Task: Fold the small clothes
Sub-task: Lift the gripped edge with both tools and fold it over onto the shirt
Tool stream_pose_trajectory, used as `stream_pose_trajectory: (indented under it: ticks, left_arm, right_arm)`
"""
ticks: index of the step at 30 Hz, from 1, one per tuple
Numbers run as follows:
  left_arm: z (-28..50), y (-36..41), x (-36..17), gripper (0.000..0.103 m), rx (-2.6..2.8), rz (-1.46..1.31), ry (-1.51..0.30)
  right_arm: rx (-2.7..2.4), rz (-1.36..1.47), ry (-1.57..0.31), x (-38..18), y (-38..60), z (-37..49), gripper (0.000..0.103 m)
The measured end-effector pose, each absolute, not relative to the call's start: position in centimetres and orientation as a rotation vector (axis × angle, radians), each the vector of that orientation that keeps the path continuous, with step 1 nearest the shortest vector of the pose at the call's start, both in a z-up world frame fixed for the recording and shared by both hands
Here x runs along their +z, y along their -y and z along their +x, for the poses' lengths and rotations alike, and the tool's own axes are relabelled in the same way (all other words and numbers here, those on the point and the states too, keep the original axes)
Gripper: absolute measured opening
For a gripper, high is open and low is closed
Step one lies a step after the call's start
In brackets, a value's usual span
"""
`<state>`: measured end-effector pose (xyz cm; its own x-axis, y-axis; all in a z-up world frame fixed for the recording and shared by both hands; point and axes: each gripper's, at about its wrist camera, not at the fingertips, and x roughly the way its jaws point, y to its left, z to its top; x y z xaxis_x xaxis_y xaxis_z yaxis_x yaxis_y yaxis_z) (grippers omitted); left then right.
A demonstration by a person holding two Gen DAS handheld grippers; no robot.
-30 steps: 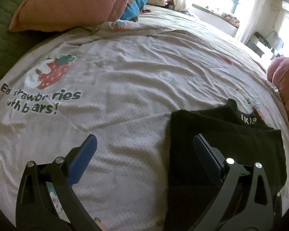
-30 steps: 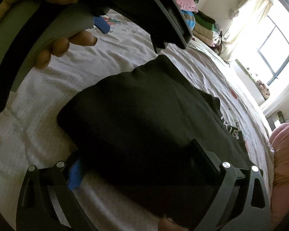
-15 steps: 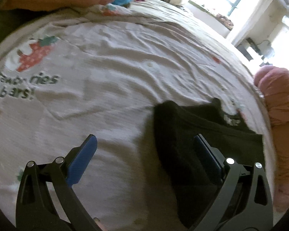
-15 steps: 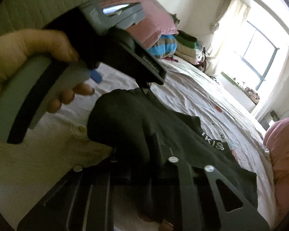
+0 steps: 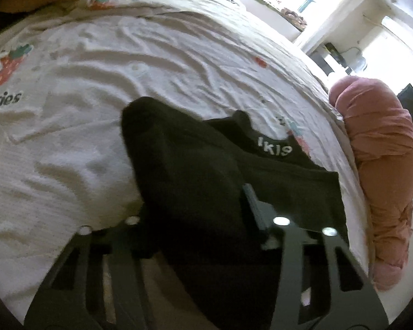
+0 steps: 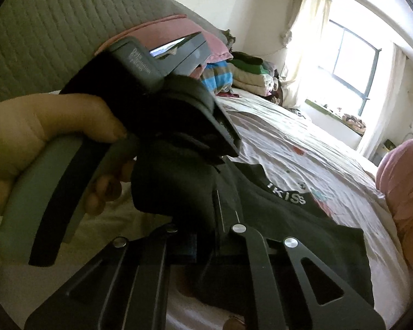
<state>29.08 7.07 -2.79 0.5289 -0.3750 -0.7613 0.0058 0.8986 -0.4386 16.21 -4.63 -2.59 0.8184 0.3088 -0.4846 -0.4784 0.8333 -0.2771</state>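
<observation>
A small black garment (image 5: 289, 181) with white letters at its collar lies on the printed bedsheet (image 5: 151, 55). My left gripper (image 5: 198, 200) stands over the garment's left edge, its jaws closing with a bunch of the black cloth pinched between them; its left finger is hidden under the cloth. In the right wrist view my right gripper (image 6: 217, 206) is shut on a raised fold of the black garment (image 6: 303, 233). Just beyond it a hand (image 6: 55, 126) holds the left gripper's body (image 6: 157, 82) above the same lifted cloth.
A rolled pink blanket (image 5: 385, 151) lies along the bed's right edge. A pink pillow and a stack of folded clothes (image 6: 247, 74) sit at the head of the bed, against a green quilted headboard (image 6: 55, 27). A bright window is beyond.
My left gripper has moved over the garment's edge and its open jaws have come together on the cloth. My right gripper has shut on the garment and lifted a fold.
</observation>
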Motion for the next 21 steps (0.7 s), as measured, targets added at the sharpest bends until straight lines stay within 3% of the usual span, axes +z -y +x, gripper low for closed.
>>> stream_pose_trajectory:
  ticks: [3, 21]
  left_arm:
    - [28.9, -5.5, -1.2, 0.026, -0.232, -0.362, -0.970]
    - [27.8, 4.8, 6.3, 0.023, -0.310, -0.232, -0.900]
  right_arm:
    - [0.419, -0.366, -0.434, -2.0, 5.7, 15.9, 0.007]
    - [0.316, -0.206, -0.359, 2.4, 15.2, 13.8, 0.006]
